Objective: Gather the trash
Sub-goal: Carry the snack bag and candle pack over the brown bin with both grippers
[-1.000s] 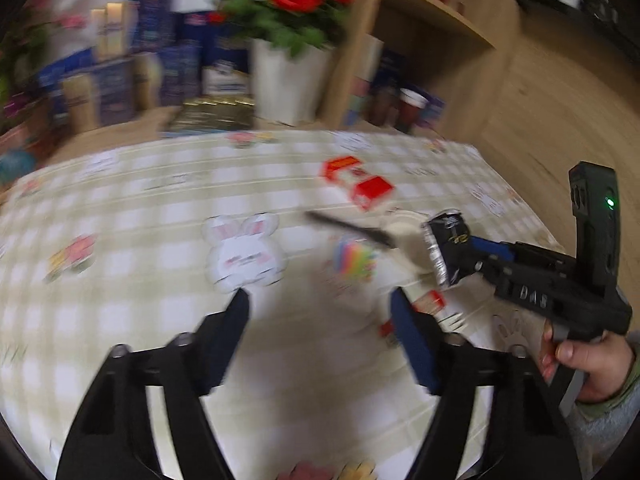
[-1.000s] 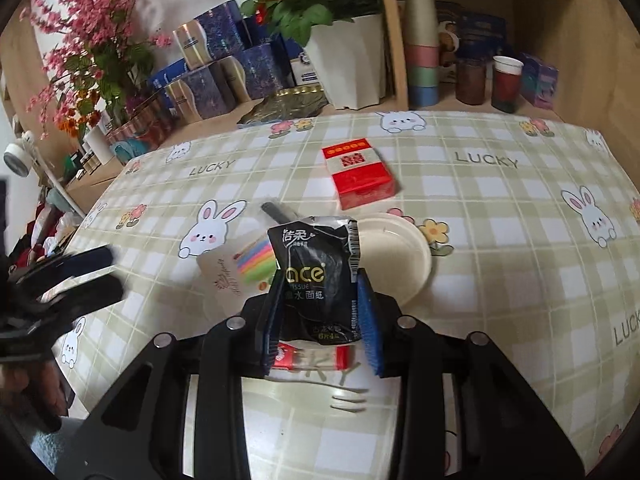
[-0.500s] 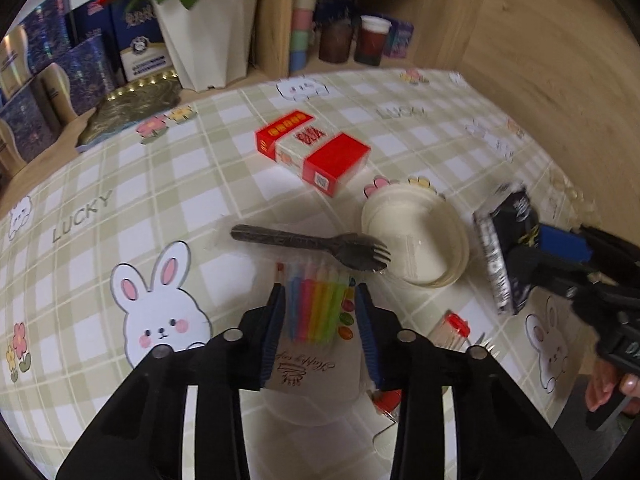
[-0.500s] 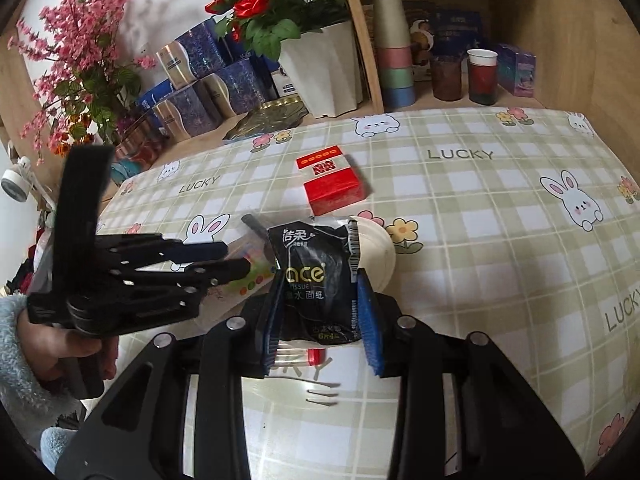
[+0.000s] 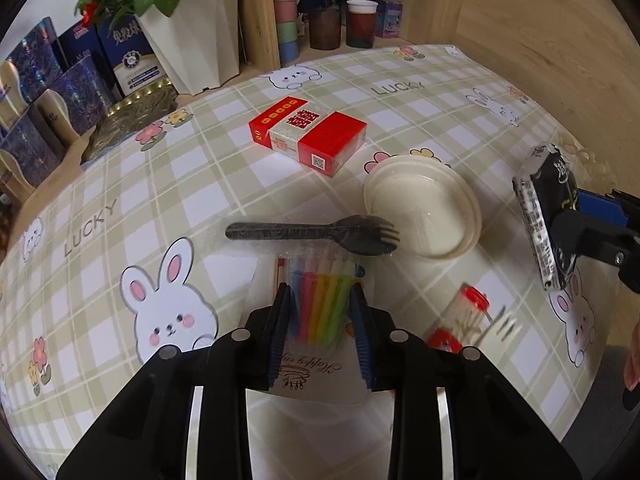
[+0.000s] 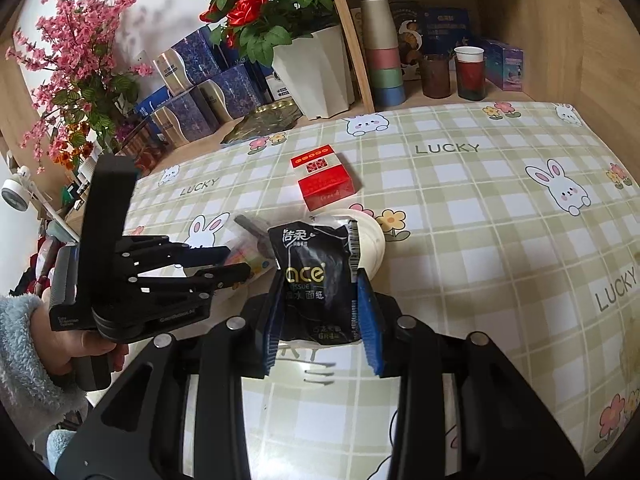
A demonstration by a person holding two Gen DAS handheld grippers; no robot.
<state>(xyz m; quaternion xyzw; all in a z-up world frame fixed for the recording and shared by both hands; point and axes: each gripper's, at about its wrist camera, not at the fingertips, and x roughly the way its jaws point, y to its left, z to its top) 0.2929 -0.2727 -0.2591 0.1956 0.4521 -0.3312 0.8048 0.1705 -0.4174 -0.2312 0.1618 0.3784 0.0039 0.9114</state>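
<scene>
Black left gripper (image 5: 322, 312), right gripper (image 6: 323, 312): blue ribbed pads, silver screws; fluffy pale-blue sleeve (image 6: 20, 356).

A lived-in home, likely a dining or living corner. A table wears a pale green checked oilcloth printed with cartoon rabbits, flowers and the word LUCKY (image 6: 460, 184). Behind it stands a light wooden shelf unit (image 6: 352, 40) holding a stack of pastel paper cups (image 6: 382, 56) and two dark drinking cups (image 6: 470, 74). A white faceted pot of red artificial roses (image 6: 316, 76), a spray of pink blossom branches (image 6: 76, 52) and shiny blue-and-gold gift boxes (image 6: 192, 96) crowd the back edge.
</scene>
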